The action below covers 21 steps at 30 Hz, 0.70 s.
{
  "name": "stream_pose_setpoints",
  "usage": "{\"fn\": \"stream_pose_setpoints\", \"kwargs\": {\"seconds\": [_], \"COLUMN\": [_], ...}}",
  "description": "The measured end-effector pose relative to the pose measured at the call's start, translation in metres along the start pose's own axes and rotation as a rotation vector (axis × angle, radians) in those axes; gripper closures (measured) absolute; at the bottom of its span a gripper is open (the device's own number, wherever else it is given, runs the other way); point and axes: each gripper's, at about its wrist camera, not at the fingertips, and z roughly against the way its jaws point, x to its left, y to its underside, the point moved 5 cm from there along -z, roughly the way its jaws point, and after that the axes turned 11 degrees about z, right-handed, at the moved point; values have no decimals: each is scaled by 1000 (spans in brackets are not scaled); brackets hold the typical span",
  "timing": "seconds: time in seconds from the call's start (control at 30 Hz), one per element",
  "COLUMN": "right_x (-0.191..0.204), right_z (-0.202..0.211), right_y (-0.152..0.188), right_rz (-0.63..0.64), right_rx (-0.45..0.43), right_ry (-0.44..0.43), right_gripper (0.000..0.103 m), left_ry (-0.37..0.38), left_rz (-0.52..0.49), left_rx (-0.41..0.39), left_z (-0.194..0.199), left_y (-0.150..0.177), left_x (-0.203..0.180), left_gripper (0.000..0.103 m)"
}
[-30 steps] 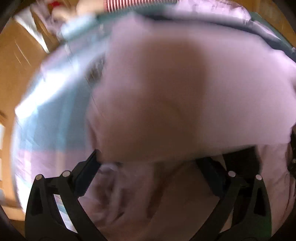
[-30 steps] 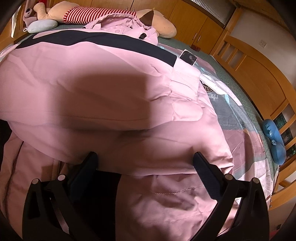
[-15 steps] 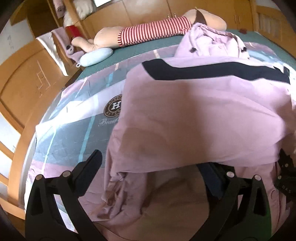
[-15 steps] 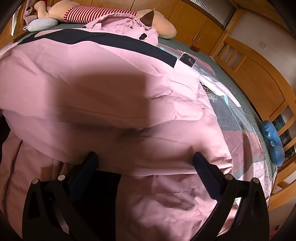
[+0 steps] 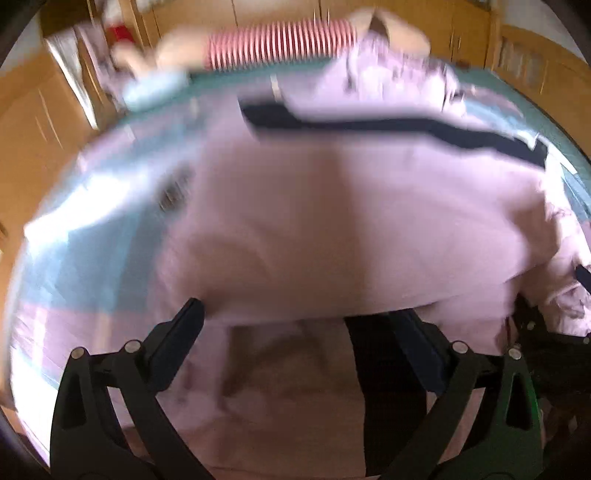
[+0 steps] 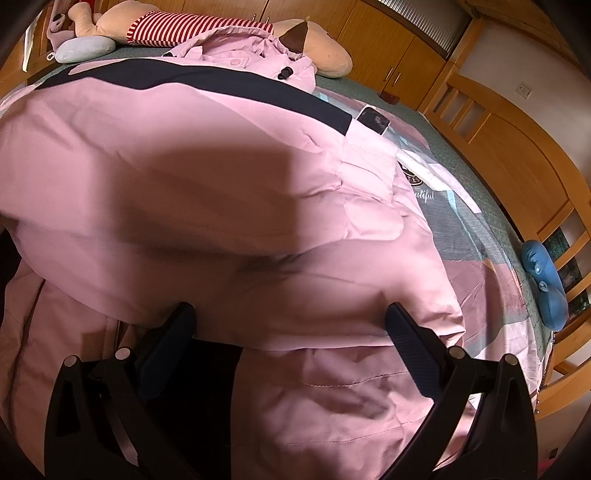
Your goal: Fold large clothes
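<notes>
A large pink jacket with a dark navy band lies spread on the bed, its upper layer folded over the lower part. My right gripper hovers open at the folded edge, fingers wide apart and holding nothing. In the left wrist view the same jacket is blurred by motion. My left gripper is open too, just above the fold's edge, with a dark lining strip below it.
A plush toy in a red-striped shirt and a grey pillow lie at the far end of the bed. A phone rests beside the jacket. A blue neck pillow sits at the right edge by the wooden bed frame.
The left gripper pulled back from the fabric, then swung again, blurring its view. The right gripper has barely moved. Both stayed open.
</notes>
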Motion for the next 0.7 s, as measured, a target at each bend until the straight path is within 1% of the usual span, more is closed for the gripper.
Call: {"fn": "stream_pose_setpoints", "kwargs": {"seconds": [0.03, 0.07, 0.13, 0.23, 0.37, 0.47, 0.5, 0.53, 0.57, 0.63, 0.67, 0.7], "right_x": [0, 0, 0, 0, -1, -3, -8, -21, -35, -49, -48, -39], "right_z": [0, 0, 0, 0, -1, 2, 7, 23, 45, 72, 73, 63], "right_y": [0, 0, 0, 0, 1, -2, -5, -11, -20, -37, -49, -66], "right_rz": [0, 0, 0, -3, -16, -13, -33, -94, -158, -224, -215, -166], "right_rx": [0, 0, 0, 1, 7, 7, -10, -87, -203, -345, -345, -281], "right_ry": [0, 0, 0, -3, -22, -34, -36, -12, 2, -17, -49, -109], "right_gripper": [1, 1, 1, 1, 1, 1, 2, 3, 3, 1, 1, 1], "left_ry": [-11, -27, -42, -63, -67, -70, -72, -75, -78, -79, -79, -78], "left_rz": [0, -8, -36, -65, -59, -53, -54, -56, -57, -56, -55, -53], "left_rx": [64, 74, 48, 35, 42, 38, 36, 33, 32, 33, 33, 33], "left_z": [-14, -17, -15, -17, -21, -18, -18, -18, -18, -17, -17, -17], "left_y": [5, 13, 12, 12, 9, 15, 16, 16, 17, 19, 19, 19], "left_x": [1, -2, -7, -11, -11, -9, -10, -10, -10, -12, -12, -12], "left_gripper": [2, 2, 2, 2, 2, 2, 2, 2, 2, 2, 2, 2]}}
